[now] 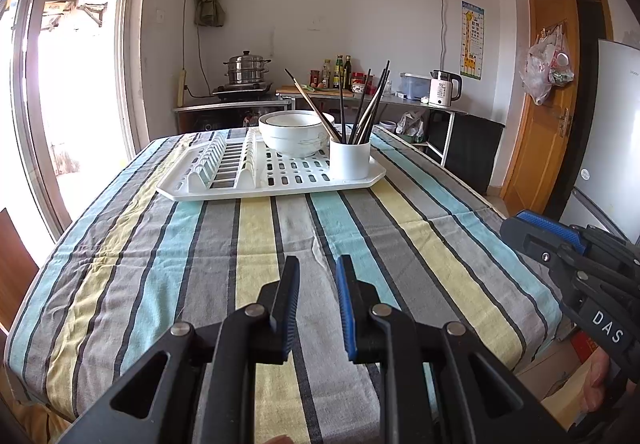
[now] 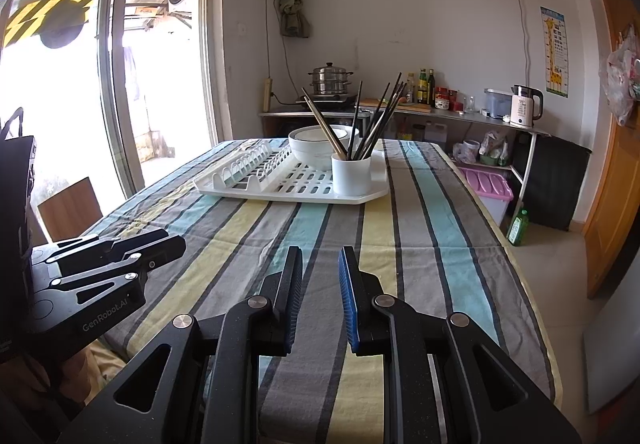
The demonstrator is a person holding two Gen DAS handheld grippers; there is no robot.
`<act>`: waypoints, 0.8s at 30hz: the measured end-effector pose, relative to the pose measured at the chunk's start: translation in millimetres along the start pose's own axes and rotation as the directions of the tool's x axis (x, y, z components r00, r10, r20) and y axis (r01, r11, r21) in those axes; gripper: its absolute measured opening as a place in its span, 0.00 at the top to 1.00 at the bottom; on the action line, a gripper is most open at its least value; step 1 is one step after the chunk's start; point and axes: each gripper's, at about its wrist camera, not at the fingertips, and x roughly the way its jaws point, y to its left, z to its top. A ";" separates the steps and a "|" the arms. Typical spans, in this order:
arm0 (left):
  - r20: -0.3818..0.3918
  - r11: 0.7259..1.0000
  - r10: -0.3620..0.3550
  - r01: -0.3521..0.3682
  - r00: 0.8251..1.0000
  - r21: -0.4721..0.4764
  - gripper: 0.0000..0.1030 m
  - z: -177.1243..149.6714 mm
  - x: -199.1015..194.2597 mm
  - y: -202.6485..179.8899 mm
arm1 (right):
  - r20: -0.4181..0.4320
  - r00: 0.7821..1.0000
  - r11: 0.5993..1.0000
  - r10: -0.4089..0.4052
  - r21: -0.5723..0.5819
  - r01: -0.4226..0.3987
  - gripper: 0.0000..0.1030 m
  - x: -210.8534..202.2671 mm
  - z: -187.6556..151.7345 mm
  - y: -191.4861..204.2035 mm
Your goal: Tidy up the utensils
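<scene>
A white drying rack (image 1: pixel 192 192) sits at the far end of the striped table. On it stand a white cup (image 1: pixel 350 160) holding several dark chopsticks (image 1: pixel 362 112) and stacked white bowls (image 1: pixel 292 136). My left gripper (image 1: pixel 319 264) hovers low over the near cloth, jaws slightly apart with nothing between them. My right gripper (image 1: pixel 520 222) is beside it at the right table edge. In the right wrist view the rack (image 2: pixel 360 198), cup (image 2: pixel 352 174), chopsticks (image 2: pixel 376 120) and bowls (image 2: pixel 312 148) lie ahead. There the right gripper (image 2: pixel 320 250) is open and empty, and the left gripper (image 2: pixel 172 238) is at the left.
A striped tablecloth (image 1: pixel 280 244) covers the table; its right edge (image 2: pixel 516 264) drops to the floor. A purple-lidded bin (image 2: pixel 486 186) and a green bottle (image 2: pixel 518 228) stand on the floor. A counter behind holds a steamer pot (image 1: pixel 245 72), bottles and a kettle (image 1: pixel 444 86). A wooden door (image 1: pixel 548 92) is at the right.
</scene>
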 end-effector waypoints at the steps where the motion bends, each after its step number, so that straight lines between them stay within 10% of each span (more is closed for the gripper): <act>1: -0.002 1.000 -0.001 0.001 1.000 0.000 0.81 -0.4 0.3 -0.2 | 0.000 1.000 1.000 0.000 -0.001 0.000 0.81 -0.3 -0.2 0.4; 24: 0.005 1.000 -0.012 0.012 1.000 -0.012 0.81 -1.7 -3.3 -2.1 | -0.001 1.000 1.000 -0.002 -0.003 0.002 0.81 -0.2 -0.1 0.7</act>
